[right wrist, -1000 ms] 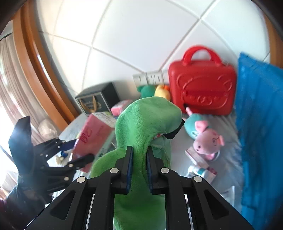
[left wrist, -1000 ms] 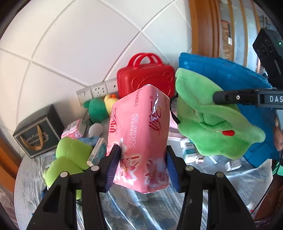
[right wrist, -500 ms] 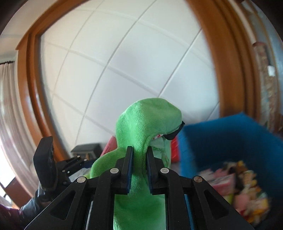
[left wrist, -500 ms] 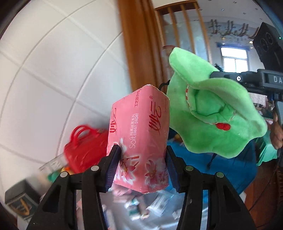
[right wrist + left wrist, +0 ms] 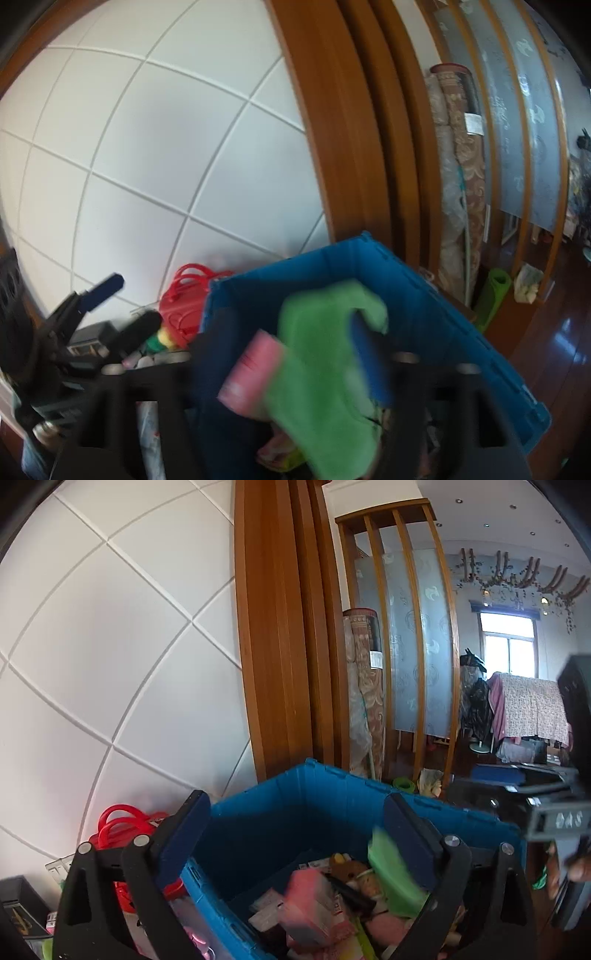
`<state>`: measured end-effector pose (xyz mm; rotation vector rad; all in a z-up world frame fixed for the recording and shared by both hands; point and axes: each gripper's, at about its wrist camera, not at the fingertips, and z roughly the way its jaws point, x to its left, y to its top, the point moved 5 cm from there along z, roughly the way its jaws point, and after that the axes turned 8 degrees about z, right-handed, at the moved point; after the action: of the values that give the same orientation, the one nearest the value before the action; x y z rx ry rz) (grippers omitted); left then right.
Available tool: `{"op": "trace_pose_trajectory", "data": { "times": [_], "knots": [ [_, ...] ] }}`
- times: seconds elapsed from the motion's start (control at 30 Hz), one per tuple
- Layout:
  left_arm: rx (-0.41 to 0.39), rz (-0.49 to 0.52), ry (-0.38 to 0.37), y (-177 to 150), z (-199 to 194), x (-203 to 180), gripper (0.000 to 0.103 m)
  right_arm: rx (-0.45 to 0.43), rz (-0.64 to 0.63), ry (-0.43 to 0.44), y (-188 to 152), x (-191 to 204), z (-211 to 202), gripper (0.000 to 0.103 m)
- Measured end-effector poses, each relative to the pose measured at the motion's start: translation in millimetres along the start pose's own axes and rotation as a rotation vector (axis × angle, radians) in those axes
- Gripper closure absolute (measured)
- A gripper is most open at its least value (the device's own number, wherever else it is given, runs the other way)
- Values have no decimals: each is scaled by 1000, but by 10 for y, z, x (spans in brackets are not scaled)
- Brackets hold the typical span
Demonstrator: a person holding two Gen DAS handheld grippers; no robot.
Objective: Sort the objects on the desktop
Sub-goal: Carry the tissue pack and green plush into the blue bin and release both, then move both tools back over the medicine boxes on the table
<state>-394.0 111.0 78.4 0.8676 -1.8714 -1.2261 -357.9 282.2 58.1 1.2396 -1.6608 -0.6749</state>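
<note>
now left gripper [image 5: 295,834] spread, right gripper [image 5: 295,354] spread, both above blue bin's rim [image 5: 332,771]

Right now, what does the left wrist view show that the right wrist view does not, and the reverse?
Only the left wrist view shows the left gripper from behind, open and empty, a brown bear toy in the bin, and a window far back. Only the right wrist view shows a rolled green mat on the floor and the blurred right gripper, open around the green plush. Both show the blue bin, the pink tissue pack, the red case and the white tiled wall.
</note>
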Motion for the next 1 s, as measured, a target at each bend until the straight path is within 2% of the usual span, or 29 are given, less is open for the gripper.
{"op": "trace_pose_trajectory", "data": {
  "times": [0.13, 0.2, 0.27, 0.3, 0.43, 0.67, 0.8, 1.0],
  "knots": [
    [4, 5, 52, -25, -1, -105, 7, -51, 0, 14, 41, -100, -247, 21],
    [14, 8, 78, -102, -54, -180, 7, -87, -9, -3, 9, -158, -344, 17],
    [23, 16, 104, -249, -147, -205, 7, -117, -30, -33, -57, -193, -390, 1],
    [28, 19, 118, -318, -208, -247, 7, -136, -48, -55, -135, -185, -435, 0],
    [46, 17, 158, -504, -357, -290, 7, -141, -77, -99, -403, -218, -393, 0],
    [73, -31, 169, -748, -651, -226, 7, -110, -76, -107, -684, -150, -344, 0],
    [63, -57, 172, -865, -939, -166, 7, -138, -115, -149, -832, 36, -530, 0],
    [62, -25, 177, -1050, -1394, -93, 7, -181, -152, -181, -1104, 419, -891, 0]
  ]
}}
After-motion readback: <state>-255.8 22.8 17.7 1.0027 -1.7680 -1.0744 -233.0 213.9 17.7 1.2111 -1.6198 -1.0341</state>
